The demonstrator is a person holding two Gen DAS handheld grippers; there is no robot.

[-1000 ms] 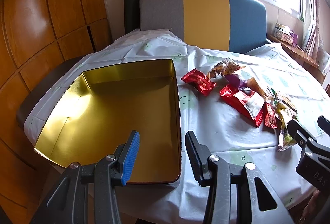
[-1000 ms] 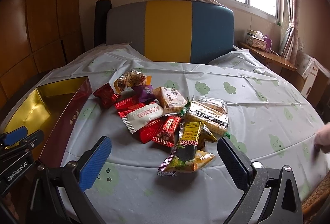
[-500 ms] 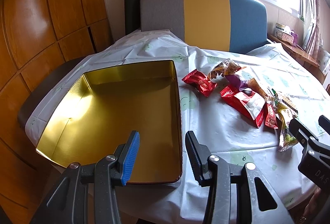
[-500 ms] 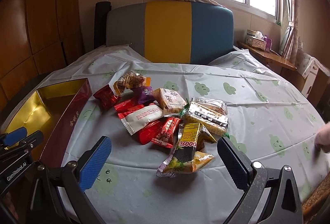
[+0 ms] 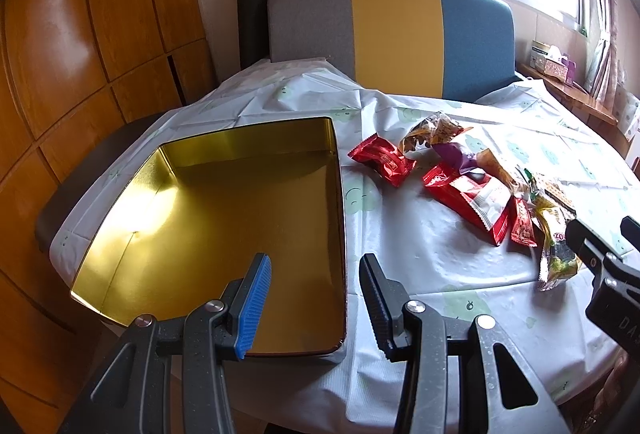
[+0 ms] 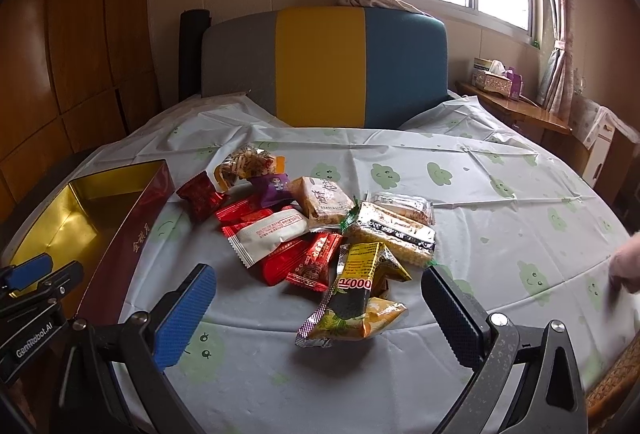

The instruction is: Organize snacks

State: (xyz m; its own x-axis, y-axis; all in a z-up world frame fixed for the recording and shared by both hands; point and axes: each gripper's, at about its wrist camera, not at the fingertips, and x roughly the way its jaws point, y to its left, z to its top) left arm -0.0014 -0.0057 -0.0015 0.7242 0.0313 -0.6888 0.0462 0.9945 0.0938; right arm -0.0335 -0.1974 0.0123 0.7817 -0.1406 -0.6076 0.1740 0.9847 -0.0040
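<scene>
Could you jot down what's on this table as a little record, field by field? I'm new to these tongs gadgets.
surface: table under a white cloth with green cloud faces
tin: open, gold inside, red outside, nothing in it
snacks: a loose pile on the cloth beside the tin, none inside it
nearest snack: yellow packet, in front of the right tongs
left tongs: open, holding nothing, over the tin's near corner
right tongs: open, holding nothing
behind: grey, yellow and blue headboard

At three o'clock a hand (image 6: pixel 628 266) runs off the frame; the snack pile's (image 6: pixel 320 234) lower packets lie buried under others.
</scene>
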